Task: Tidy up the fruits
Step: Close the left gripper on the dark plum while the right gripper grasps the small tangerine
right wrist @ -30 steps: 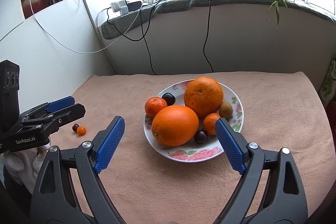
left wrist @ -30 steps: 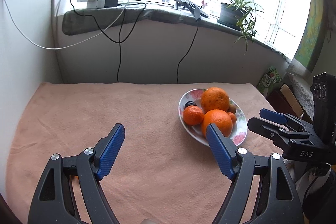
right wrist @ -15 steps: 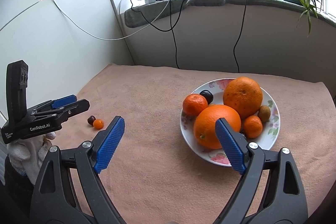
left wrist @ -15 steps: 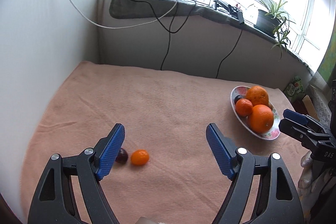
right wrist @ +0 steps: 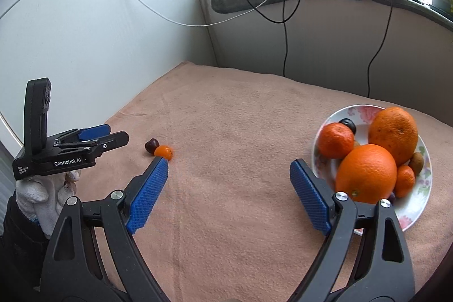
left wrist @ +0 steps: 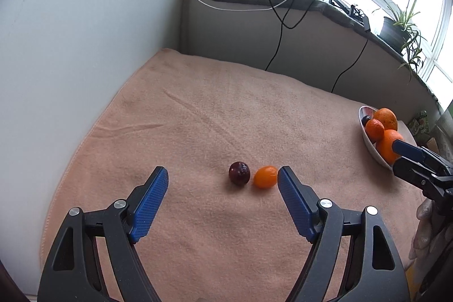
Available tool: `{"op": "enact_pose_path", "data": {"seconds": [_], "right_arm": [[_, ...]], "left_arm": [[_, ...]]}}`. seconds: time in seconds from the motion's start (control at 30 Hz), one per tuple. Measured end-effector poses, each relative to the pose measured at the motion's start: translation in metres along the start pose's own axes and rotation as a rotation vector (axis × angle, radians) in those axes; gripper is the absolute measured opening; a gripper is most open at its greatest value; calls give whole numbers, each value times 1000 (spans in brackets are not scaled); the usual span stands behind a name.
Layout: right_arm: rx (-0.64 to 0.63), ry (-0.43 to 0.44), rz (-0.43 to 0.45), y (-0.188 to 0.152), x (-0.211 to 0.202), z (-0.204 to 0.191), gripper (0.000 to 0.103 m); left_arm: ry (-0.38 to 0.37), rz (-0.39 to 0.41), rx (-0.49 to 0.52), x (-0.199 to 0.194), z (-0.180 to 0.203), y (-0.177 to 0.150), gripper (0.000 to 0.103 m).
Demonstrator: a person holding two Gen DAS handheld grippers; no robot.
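Fingers (left wrist: 150,203) of the left gripper (left wrist: 222,198) are spread and empty, the right gripper (right wrist: 229,194) likewise, while the dark plum (left wrist: 239,173) and small orange fruit (left wrist: 265,176) at twelve o'clock are yet to be moved to the plate (right wrist: 413,212), already piled at three o'clock.

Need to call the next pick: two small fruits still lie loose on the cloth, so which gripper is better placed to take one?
Left. The left gripper is open and aimed at the dark plum and small orange fruit, which lie just ahead of its fingers. The right gripper, also open, sits nearer the plate.
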State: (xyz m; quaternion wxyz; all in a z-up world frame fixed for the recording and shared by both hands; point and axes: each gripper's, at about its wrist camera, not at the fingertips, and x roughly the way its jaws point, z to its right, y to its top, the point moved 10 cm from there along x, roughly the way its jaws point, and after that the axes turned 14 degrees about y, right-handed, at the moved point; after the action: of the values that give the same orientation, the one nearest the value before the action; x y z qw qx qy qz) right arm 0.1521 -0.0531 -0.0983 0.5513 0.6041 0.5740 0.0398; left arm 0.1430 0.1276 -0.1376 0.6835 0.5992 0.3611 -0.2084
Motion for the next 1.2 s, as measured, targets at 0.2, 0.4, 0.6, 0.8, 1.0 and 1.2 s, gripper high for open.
{"op": "enact_pose_path", "data": {"seconds": [0.2,0.4,0.6,0.8,1.0,1.2], "right_arm": [[-83,91,-73,-2,38,-31,86],[-158,129,-161,-10,79,-52,62],[-190,142,-221,-17,111,-57,51],[-205,142,-248,-18,130,-57,47],[-251,134,-275,-17,143,-60,44],[-256,149,-311,-20,153,-56,42]], "left_arm": [[-44,-46,-18,12,2,-7,57],[-90,-91,-25,25,10,-10,44],[-115,-115,-34,31,11,-10,39],[-135,-128,-42,36,14,-7,35],[-149,-138,-30,41,19,-7,30],[-158,-145,-24,44,20,-8,28]]}}
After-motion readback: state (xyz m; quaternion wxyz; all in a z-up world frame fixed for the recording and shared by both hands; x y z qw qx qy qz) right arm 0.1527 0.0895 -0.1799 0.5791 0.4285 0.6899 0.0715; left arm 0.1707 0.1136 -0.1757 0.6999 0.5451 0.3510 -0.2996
